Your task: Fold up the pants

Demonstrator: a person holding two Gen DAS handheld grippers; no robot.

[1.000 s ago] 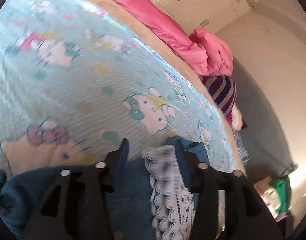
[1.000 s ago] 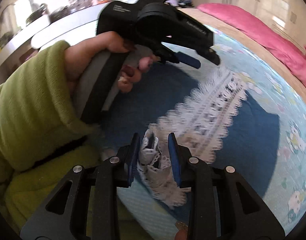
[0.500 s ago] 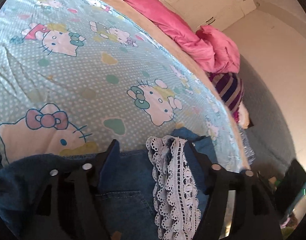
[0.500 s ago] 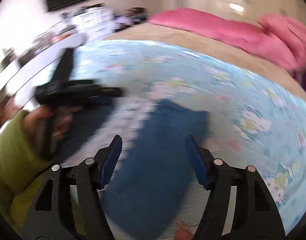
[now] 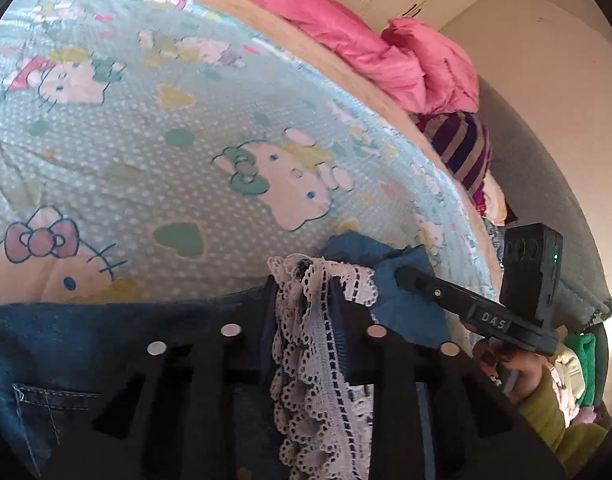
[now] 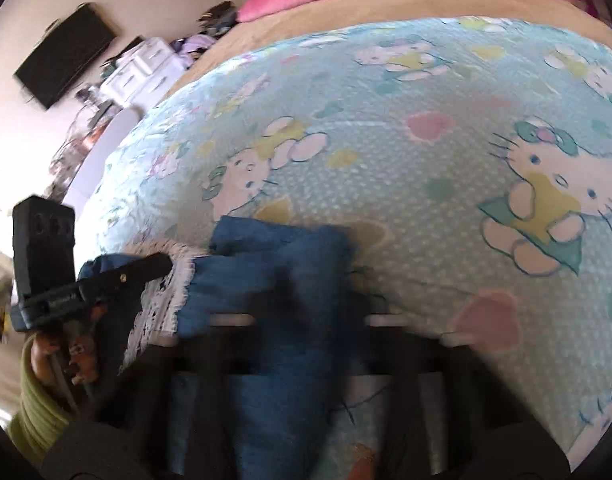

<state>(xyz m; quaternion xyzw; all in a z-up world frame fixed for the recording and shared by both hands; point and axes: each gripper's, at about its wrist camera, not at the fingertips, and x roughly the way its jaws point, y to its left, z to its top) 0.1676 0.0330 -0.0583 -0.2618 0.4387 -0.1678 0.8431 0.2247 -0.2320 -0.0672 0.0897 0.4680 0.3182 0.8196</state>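
Observation:
Dark blue denim pants (image 5: 106, 360) with a white lace hem (image 5: 317, 360) lie on a light blue cartoon-cat bedsheet (image 5: 186, 140). My left gripper (image 5: 304, 292) has its jaws closing, with the lace hem pinched between them. In the right wrist view, which is blurred, my right gripper (image 6: 306, 300) is shut on a folded blue denim part of the pants (image 6: 274, 248). The right gripper (image 5: 465, 308) also shows in the left wrist view, its tip on the blue fold. The left gripper (image 6: 106, 280) appears in the right wrist view, held by a hand in a green sleeve.
A pink duvet (image 5: 345, 32) is bunched along the far side of the bed, with a striped cloth (image 5: 461, 148) beside it. A dark screen (image 6: 62, 56) hangs on the wall above a cluttered dresser (image 6: 142, 64). The sheet (image 6: 425, 160) stretches beyond the pants.
The left jaws spread wide, then closed on the lace. The right gripper let go of the lace, swung across and rolled, and closed on the blue denim fold.

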